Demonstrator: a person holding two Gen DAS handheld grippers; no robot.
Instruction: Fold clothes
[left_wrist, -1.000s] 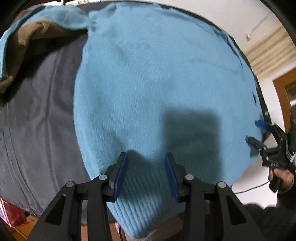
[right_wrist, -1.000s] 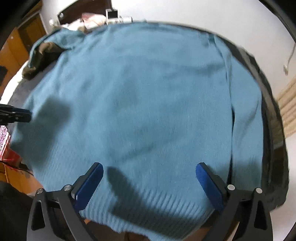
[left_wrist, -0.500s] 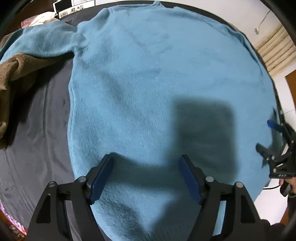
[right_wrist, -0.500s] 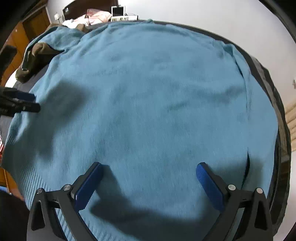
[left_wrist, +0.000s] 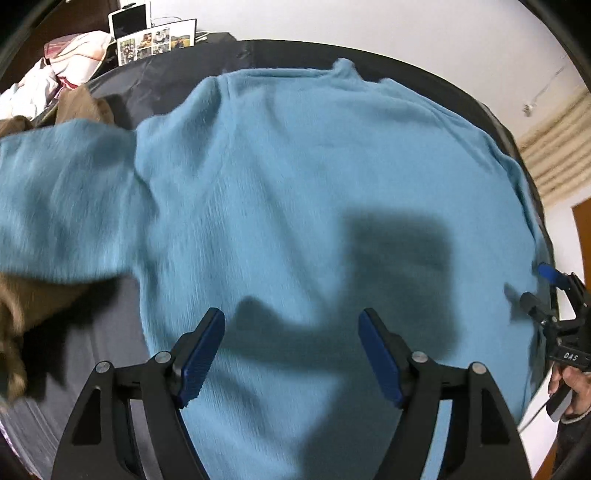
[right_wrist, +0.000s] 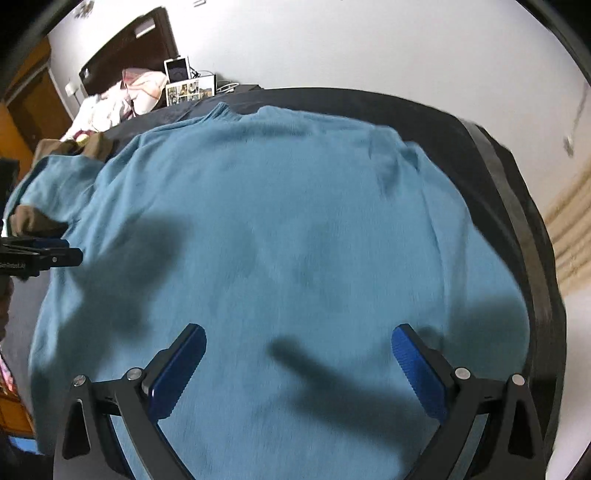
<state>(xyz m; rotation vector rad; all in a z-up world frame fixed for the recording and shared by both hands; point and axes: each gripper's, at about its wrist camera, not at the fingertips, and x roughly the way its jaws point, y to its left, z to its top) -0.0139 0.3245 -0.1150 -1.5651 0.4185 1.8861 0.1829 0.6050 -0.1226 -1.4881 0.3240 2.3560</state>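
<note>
Hovering over the blue sweater (left_wrist: 295, 192) spread across the dark bedspread (right_wrist: 509, 192), left gripper (left_wrist: 291, 350), jaws just widened, and right gripper (right_wrist: 299, 369) both gape empty.

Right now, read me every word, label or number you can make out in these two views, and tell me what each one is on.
"DAS": white letters on the black body of the right gripper, seen at the right edge of the left wrist view.
White lettering on the left gripper, at the left edge of the right wrist view: too blurred to read.
Photo collage card by the wall: too small to show any text.
</note>
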